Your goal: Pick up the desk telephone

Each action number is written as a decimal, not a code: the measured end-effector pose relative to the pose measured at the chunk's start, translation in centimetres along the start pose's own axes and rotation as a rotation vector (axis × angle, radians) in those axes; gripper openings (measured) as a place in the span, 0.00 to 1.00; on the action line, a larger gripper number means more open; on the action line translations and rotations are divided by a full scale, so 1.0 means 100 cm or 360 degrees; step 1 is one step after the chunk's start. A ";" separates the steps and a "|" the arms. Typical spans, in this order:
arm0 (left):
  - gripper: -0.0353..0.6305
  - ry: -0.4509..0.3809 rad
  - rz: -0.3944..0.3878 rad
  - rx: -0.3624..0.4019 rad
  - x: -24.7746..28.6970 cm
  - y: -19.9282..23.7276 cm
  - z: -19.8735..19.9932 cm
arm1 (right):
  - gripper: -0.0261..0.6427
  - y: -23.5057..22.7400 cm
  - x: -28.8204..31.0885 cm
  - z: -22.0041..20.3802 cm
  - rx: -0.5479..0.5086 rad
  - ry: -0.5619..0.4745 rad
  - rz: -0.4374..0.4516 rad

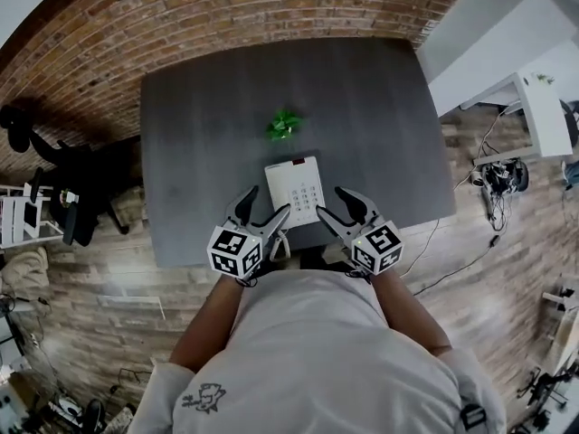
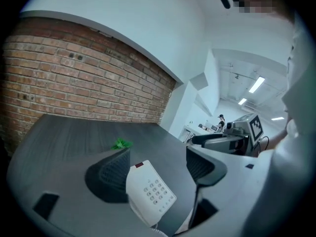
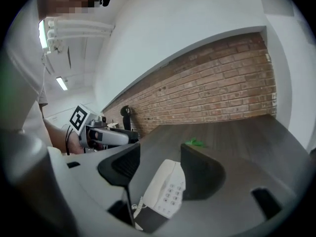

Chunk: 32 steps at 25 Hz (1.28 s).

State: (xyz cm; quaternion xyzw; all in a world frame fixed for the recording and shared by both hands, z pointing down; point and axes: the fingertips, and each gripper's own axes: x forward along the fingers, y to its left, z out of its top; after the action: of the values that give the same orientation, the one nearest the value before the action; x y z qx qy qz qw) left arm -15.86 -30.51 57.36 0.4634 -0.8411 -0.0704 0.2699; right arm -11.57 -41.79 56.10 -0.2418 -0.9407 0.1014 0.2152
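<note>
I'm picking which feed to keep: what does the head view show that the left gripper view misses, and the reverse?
Only the head view: the wooden floor, cables and a black chair. Only the left gripper view: ceiling lights and a distant person. Both: the white telephone, the green object beyond it, the dark table, the brick wall.

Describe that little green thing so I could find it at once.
Look at the dark grey table by the brick wall. Near its middle, just past the white desk telephone towards the wall, lies a small green object. It is the only green thing there, with a ragged, leafy outline.
</note>
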 end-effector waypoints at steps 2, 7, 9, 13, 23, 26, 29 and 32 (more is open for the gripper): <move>0.59 0.0036 0.0027 -0.0039 0.006 0.007 -0.013 | 0.43 -0.009 0.006 -0.006 0.0009 0.0047 0.0037; 0.59 0.0123 0.0064 -0.0133 0.021 0.019 -0.043 | 0.43 -0.026 0.022 -0.031 0.0059 0.0172 0.0119; 0.59 0.0160 0.0073 -0.0148 0.027 0.025 -0.054 | 0.43 -0.032 0.030 -0.042 0.0073 0.0224 0.0146; 0.59 0.0220 0.0087 -0.0215 0.035 0.035 -0.075 | 0.43 -0.043 0.041 -0.067 0.0100 0.0325 0.0193; 0.60 0.0374 0.0083 -0.0370 0.058 0.050 -0.127 | 0.41 -0.071 0.056 -0.136 0.0188 0.0566 0.0263; 0.61 0.0399 0.0086 -0.0424 0.063 0.057 -0.139 | 0.41 -0.080 0.062 -0.160 0.0224 0.0639 0.0269; 0.60 0.0393 0.0057 -0.0535 0.068 0.065 -0.154 | 0.39 -0.087 0.067 -0.173 0.0251 0.0660 0.0280; 0.61 0.0360 -0.0042 -0.0644 0.071 0.064 -0.163 | 0.37 -0.090 0.072 -0.184 0.0284 0.0699 0.0316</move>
State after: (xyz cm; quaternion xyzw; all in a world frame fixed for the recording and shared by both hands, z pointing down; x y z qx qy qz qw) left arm -15.16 -30.57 76.30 0.4157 -0.7681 -0.1888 0.4489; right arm -12.60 -44.41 77.61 -0.3292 -0.8304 0.1498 0.4239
